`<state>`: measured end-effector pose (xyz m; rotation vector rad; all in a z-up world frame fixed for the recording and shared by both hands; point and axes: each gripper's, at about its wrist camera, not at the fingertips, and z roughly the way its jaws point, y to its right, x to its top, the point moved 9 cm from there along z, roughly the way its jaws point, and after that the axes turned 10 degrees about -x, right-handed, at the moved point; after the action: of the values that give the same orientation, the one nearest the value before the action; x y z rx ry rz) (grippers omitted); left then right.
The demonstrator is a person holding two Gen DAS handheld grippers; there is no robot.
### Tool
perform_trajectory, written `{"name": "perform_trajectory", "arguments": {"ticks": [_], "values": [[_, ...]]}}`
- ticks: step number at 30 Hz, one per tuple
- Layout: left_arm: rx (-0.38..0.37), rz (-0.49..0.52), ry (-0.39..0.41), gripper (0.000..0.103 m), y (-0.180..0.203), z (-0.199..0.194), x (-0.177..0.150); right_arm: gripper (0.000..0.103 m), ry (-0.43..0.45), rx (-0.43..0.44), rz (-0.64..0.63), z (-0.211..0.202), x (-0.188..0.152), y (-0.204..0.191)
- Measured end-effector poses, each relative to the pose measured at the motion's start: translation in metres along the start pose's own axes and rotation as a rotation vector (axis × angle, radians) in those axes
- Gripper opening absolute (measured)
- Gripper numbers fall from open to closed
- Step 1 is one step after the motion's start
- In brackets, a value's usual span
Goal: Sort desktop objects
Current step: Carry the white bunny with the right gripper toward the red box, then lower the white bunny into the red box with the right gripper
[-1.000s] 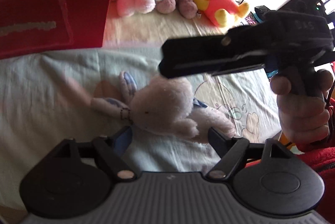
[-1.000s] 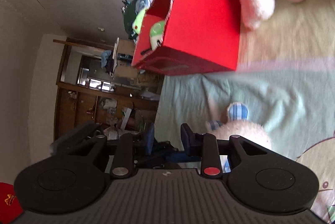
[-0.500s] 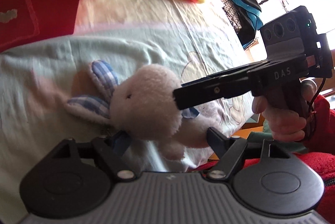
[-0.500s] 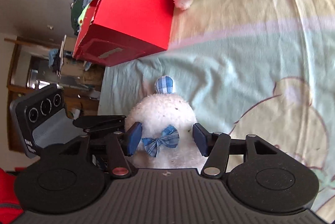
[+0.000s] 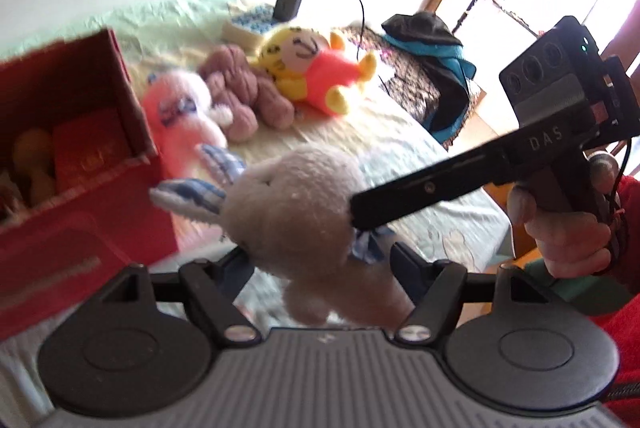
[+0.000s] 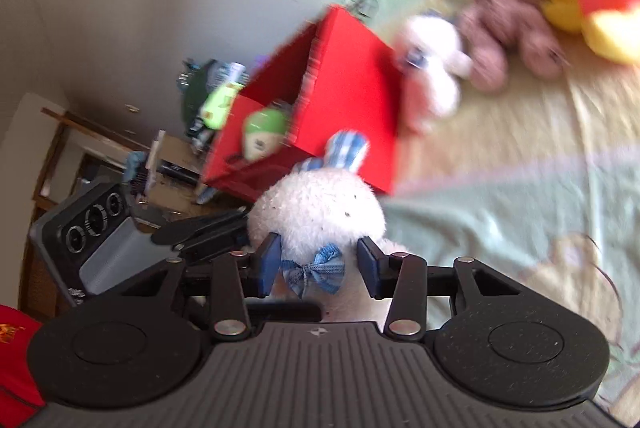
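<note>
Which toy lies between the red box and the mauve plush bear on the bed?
A pink plush rabbit lies there, beside the red box and touching the mauve plush bear. The left wrist view shows it most clearly; the right wrist view shows it blurred.

The plush rabbit (image 6: pixel 316 216) sits between the closing jaws of both the right gripper (image 6: pixel 318 264) and left gripper (image 5: pixel 320 264), above the bed (image 6: pixel 500 188), with the box (image 6: pixel 352 100) behind it and three plush toys (image 5: pixel 256 96) right of the box.
</note>
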<state>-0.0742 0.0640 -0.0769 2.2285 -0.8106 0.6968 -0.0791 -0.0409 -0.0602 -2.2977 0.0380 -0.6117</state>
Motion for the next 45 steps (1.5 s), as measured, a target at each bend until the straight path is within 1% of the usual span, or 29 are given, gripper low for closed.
{"name": "perform_trajectory", "arguments": {"ticks": [2,6,9,13,16,19,26,32,35,38,42,45], "values": [[0.032,0.032,0.065,0.074,-0.006,-0.018,0.02,0.044,0.06,-0.009,-0.073,0.001,0.012,-0.023],[0.091,0.054,0.157,0.073,-0.022,-0.047,0.044,0.044,0.147,0.018,-0.116,0.011,0.038,-0.055],[0.145,0.062,0.205,0.073,-0.036,-0.067,0.052,0.043,0.169,0.042,-0.124,0.026,0.053,-0.069],[0.198,0.022,0.226,0.073,-0.066,-0.082,0.055,0.043,0.184,0.045,-0.132,0.054,0.065,-0.084],[0.241,0.014,0.223,0.073,-0.087,-0.088,0.054,0.043,0.181,0.044,-0.122,0.075,0.072,-0.09],[0.27,-0.007,0.206,0.074,-0.113,-0.088,0.054,0.043,0.176,0.022,-0.113,0.096,0.078,-0.092],[0.286,-0.052,0.156,0.074,-0.16,-0.079,0.048,0.043,0.186,-0.038,-0.061,0.136,0.086,-0.084],[0.286,-0.04,0.12,0.074,-0.176,-0.07,0.041,0.043,0.194,-0.087,-0.068,0.153,0.084,-0.079],[0.3,-0.018,0.087,0.074,-0.181,-0.062,0.037,0.043,0.184,-0.117,-0.071,0.162,0.084,-0.075],[0.314,-0.01,0.063,0.074,-0.189,-0.059,0.033,0.04,0.177,-0.152,-0.101,0.171,0.084,-0.076],[0.346,0.004,0.025,0.074,-0.199,-0.055,0.027,0.04,0.139,-0.184,-0.103,0.185,0.084,-0.074],[0.368,0.028,0.005,0.074,-0.201,-0.055,0.021,0.04,0.093,-0.211,-0.09,0.195,0.082,-0.074]]}}
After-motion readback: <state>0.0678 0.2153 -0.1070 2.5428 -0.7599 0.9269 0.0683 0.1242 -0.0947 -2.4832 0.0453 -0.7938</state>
